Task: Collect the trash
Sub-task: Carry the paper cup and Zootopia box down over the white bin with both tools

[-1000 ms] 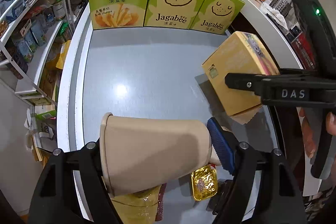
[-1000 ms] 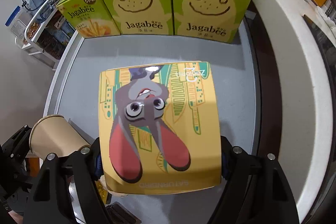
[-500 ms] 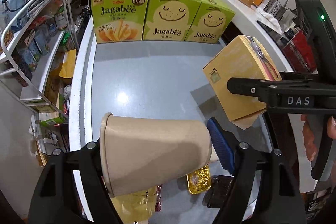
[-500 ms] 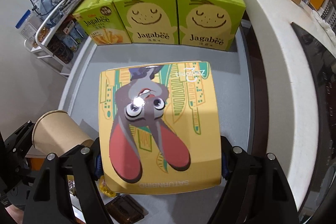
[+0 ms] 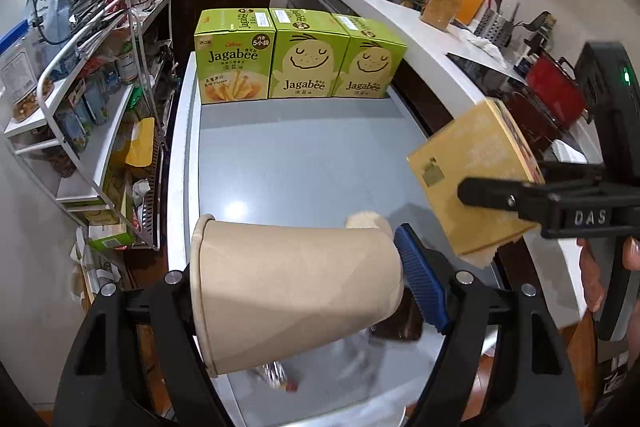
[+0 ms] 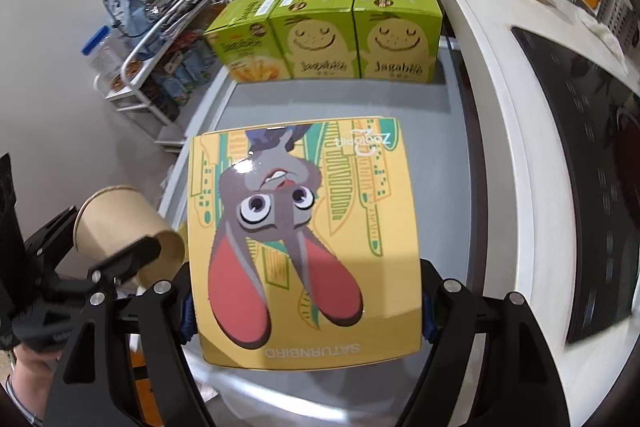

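Holding tan paper cup point(image 5: 296, 291) sideways in left gripper point(image 5: 300, 291) fingers | clamping yellow cartoon-rabbit cardboard box point(image 6: 306, 247) in right gripper point(image 6: 306, 303) | light, crushable; gripping sidewalls gently

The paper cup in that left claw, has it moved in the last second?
Yes. The paper cup has risen and pulled back from the green Jagabee boxes, which look smaller now.

I am seeing three green Jagabee boxes point(image 5: 298, 57) at twelve o'clock, one paper cup point(image 5: 296, 287), and one yellow box point(image 6: 306, 245).
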